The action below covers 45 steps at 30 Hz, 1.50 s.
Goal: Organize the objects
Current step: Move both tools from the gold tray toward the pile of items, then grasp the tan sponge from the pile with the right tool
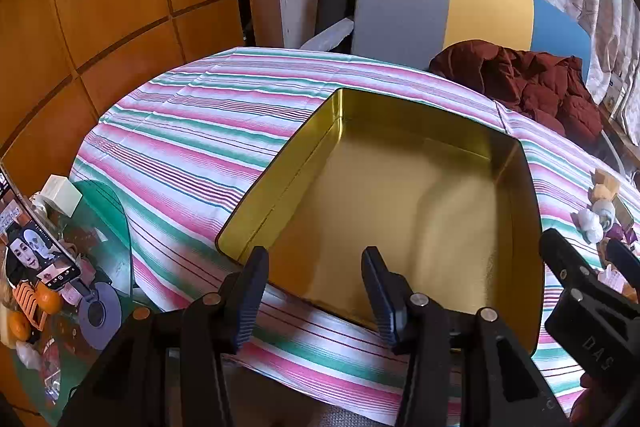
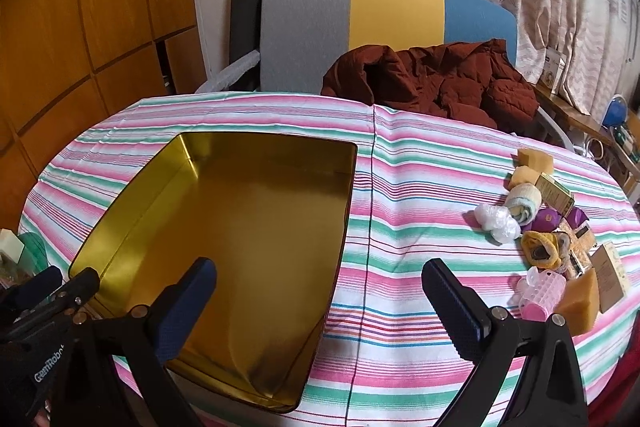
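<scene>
Both claws hang over the near edge of the table with nothing in them. Left claw point(image 1: 316, 291) has its jaws apart over the near rim of the tin point(image 1: 400, 211), right claw point(image 2: 320, 307) is spread wider, one finger over the tin point(image 2: 224, 227), the other over the striped cloth point(image 2: 400, 247). Tin sits empty, gold inside. Off to the right there's a pile of small stuff: sponges point(image 2: 534, 163), a rolled towel point(image 2: 522, 205), a pink roller point(image 2: 538, 293), little boxes point(image 2: 556, 195). Brown jacket point(image 2: 432, 83) at the far edge.
</scene>
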Tool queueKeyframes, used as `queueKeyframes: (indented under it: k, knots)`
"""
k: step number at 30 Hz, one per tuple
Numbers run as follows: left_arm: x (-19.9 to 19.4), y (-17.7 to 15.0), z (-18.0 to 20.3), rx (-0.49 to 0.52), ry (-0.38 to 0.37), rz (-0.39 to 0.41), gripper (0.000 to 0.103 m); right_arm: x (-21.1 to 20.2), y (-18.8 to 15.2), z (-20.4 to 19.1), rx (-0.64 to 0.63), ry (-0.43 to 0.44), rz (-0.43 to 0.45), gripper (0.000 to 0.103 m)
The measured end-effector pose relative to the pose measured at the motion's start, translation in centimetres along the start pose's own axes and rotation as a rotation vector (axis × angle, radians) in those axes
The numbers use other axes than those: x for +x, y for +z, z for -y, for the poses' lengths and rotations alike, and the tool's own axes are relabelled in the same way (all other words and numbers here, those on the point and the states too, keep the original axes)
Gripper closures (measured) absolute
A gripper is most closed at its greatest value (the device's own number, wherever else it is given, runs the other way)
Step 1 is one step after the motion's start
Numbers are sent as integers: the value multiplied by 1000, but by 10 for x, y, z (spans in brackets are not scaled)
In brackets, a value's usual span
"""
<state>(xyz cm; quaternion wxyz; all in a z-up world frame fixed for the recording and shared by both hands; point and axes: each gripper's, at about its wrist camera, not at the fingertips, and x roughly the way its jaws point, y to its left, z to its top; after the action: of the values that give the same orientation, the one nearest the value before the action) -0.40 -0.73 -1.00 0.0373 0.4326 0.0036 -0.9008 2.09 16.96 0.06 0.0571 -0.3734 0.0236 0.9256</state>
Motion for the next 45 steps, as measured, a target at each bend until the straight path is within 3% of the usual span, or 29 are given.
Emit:
queueKeyframes:
  k: [15,20,24,29,32,38,41,45]
  knots:
    - [-2,-2,3,7,-8,9,55,-7,-2,6,18,-2,16,0]
    - [-3,-6,11,26,-133,-8,55,-16,-2,26,38,67,48,0]
    - [-8,-15,25,58,-224,7,55,-7,-8,39,-37,65,-19,0]
    - [-19,-29,55,162,-266,15,55,-8,-24,88,50,64,-49,0]
    - [-22,-35,72,187,-337,-4,55,-22,-35,127,124,30,-2,0]
    - [-32,-53,118,321,-349,8,55,-52,-59,211,258,-127,98,0]
    - [-37,-63,140,397,-387,5,55,-46,-69,251,290,-164,43,0]
    - [-34,-68,156,401,-543,-71,54,-33,-77,283,273,-132,-34,0]
